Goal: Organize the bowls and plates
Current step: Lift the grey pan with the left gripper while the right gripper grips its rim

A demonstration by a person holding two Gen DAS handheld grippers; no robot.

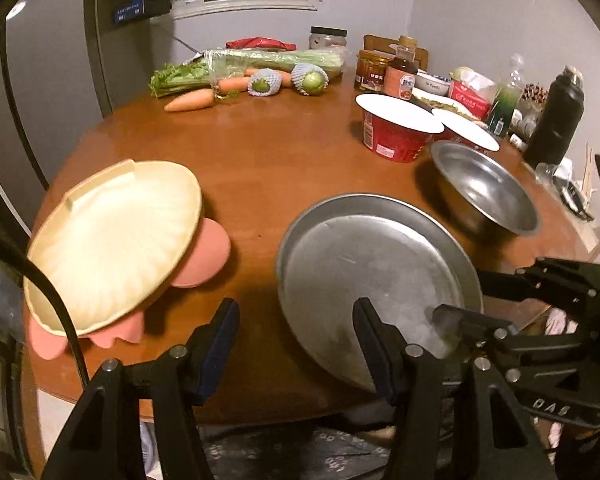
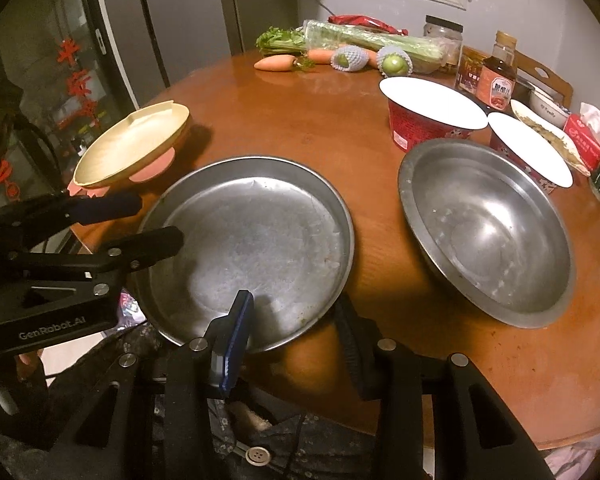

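Note:
A shallow round metal plate (image 1: 380, 264) (image 2: 252, 232) lies at the table's near edge and sticks out a little past it. My left gripper (image 1: 296, 306) (image 2: 158, 218) straddles its left rim, one finger over the inside and one outside, jaws apart and not pressing. My right gripper (image 2: 293, 300) (image 1: 458, 296) straddles the near rim the same way, with a clear gap. To the right stands a deep metal bowl (image 1: 484, 188) (image 2: 488, 232). At the left, a cream plate (image 1: 112, 248) (image 2: 132, 144) rests tilted on a pink flower-shaped piece (image 1: 204, 256).
Two red noodle cups (image 1: 396, 132) (image 2: 428, 120) with white lids stand behind the bowl. Carrots, celery and netted fruit (image 1: 260, 76) lie at the back. Jars, a sauce bottle and a black flask (image 1: 556, 120) crowd the right. A refrigerator stands at the left.

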